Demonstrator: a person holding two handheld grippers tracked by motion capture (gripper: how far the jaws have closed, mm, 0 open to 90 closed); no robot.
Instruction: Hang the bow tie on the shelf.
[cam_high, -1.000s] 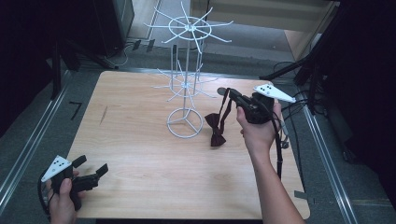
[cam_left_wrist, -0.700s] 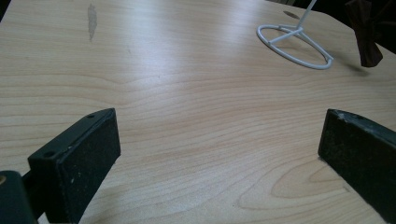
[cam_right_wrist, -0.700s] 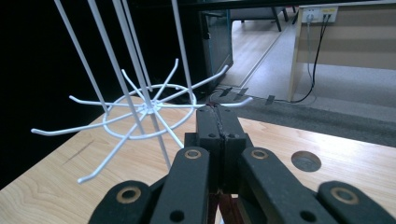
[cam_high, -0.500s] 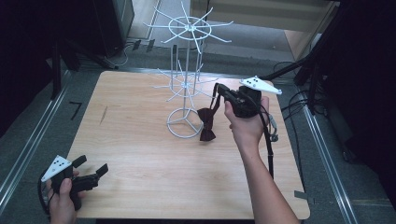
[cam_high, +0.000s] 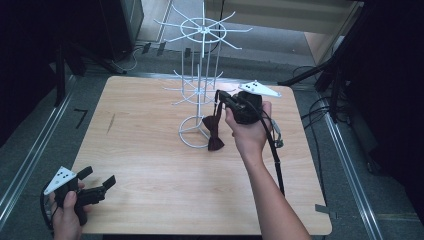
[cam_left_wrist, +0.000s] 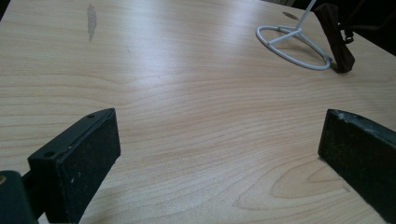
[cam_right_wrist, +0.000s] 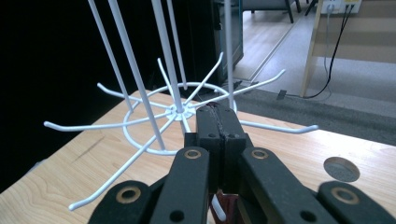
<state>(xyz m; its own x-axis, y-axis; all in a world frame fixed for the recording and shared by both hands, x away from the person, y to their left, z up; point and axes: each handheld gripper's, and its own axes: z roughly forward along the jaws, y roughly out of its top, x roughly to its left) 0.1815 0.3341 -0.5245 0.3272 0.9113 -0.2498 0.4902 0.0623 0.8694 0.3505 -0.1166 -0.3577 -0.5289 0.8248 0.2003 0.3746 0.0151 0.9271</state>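
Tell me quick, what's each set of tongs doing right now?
Left tongs: open, holding nothing, low over the table.
Right tongs: shut on the bow tie strap, beside the wire rack.

Wire rack (cam_high: 200, 90) amid bare tabletop (cam_high: 150, 165)

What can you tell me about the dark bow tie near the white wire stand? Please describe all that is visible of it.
The bow tie is dark brown and looks like fabric. It hangs from its thin strap, which the right hand-held gripper pinches with jaws shut. It dangles tilted beside the stand, over its ring base. In the left gripper view its lower end seems to touch the table beside the ring.
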